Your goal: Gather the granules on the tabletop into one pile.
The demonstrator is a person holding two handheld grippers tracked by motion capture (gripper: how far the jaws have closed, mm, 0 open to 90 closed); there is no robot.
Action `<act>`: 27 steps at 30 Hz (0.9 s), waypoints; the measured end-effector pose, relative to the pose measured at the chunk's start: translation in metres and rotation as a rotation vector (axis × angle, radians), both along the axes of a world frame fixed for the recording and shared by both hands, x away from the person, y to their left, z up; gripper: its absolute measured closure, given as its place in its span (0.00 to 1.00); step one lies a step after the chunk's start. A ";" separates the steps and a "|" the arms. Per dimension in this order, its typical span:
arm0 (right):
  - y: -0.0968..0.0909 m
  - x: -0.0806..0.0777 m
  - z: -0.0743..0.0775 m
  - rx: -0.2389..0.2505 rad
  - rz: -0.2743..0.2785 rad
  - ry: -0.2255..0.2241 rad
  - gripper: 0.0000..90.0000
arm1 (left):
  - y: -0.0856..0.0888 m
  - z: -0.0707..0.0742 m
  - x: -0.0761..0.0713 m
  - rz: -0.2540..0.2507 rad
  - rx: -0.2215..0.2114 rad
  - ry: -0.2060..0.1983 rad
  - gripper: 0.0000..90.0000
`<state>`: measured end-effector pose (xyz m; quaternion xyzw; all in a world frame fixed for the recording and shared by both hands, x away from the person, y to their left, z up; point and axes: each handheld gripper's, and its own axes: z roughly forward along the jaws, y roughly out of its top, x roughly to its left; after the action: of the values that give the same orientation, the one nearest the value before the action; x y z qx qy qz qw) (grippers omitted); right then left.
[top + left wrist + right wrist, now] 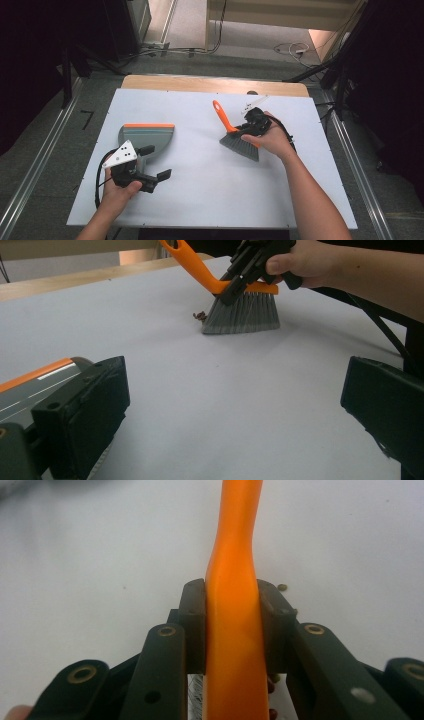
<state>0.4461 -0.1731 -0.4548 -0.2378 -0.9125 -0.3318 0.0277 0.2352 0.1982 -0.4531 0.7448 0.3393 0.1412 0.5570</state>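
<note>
The right gripper (250, 131) is clamped on the orange handle of a hand brush (239, 141), both jaws pressed against its sides, with the grey bristles below the jaws resting on the white table (200, 190). A few small brown bits (200, 316), possibly crumbs, lie just beside the bristles. The left gripper (155, 162) holds nothing, its jaws spread wide, with the grey dustpan (145, 137) right by its far jaw.

A lab-like recording space: a white board (200, 200) laid over a wooden table (210, 83), metal floor rails (30, 170), grey carpet (210, 62), loose cables (290, 49) and dark surrounding equipment.
</note>
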 end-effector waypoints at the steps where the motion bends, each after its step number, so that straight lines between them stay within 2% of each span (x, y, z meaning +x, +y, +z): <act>1: 0.000 -0.001 0.002 0.000 -0.007 0.012 0.76 | 0.000 0.000 0.000 0.000 0.001 0.000 0.00; 4: 0.001 -0.006 0.007 0.012 -0.012 0.018 0.76 | 0.000 -0.001 0.001 0.000 0.000 0.002 0.00; 9: 0.000 -0.012 0.020 0.038 -0.018 0.003 0.76 | -0.001 -0.001 0.001 -0.003 0.007 0.002 0.00; 14: -0.012 -0.014 0.032 0.067 -0.088 -0.017 0.76 | 0.000 -0.001 0.002 0.003 0.002 0.000 0.00; 15: -0.016 -0.015 0.035 0.068 -0.110 -0.024 0.76 | 0.000 -0.001 0.001 0.003 0.003 0.000 0.00; 16: -0.023 -0.015 0.038 0.057 -0.172 -0.052 0.76 | 0.000 -0.001 0.001 0.003 0.002 0.000 0.00; 17: -0.023 -0.015 0.038 0.057 -0.172 -0.052 0.76 | 0.000 -0.001 0.001 0.003 0.002 -0.001 0.00; 20: -0.035 -0.014 0.040 0.022 -0.285 -0.099 0.76 | 0.000 -0.001 0.001 0.002 0.002 0.000 0.00; 21: -0.041 -0.015 0.039 -0.010 -0.371 -0.132 0.76 | 0.000 -0.001 0.002 0.002 0.003 0.000 0.00; 22: -0.041 -0.015 0.039 -0.010 -0.371 -0.132 0.76 | 0.000 -0.001 0.002 0.001 0.003 0.000 0.00; 23: -0.043 -0.016 0.035 -0.062 -0.438 -0.169 0.76 | 0.000 -0.001 0.002 0.001 0.004 0.000 0.00; 24: -0.043 -0.016 0.035 -0.062 -0.438 -0.169 0.76 | 0.000 -0.001 0.002 0.001 0.004 0.001 0.00; 27: -0.042 -0.017 0.027 -0.118 -0.507 -0.199 0.76 | -0.001 -0.001 0.002 0.000 0.008 0.002 0.00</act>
<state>0.4288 -0.2148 -0.4283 -0.4258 -0.8399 -0.2960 -0.1600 0.2371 0.1972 -0.4544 0.7471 0.3392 0.1420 0.5537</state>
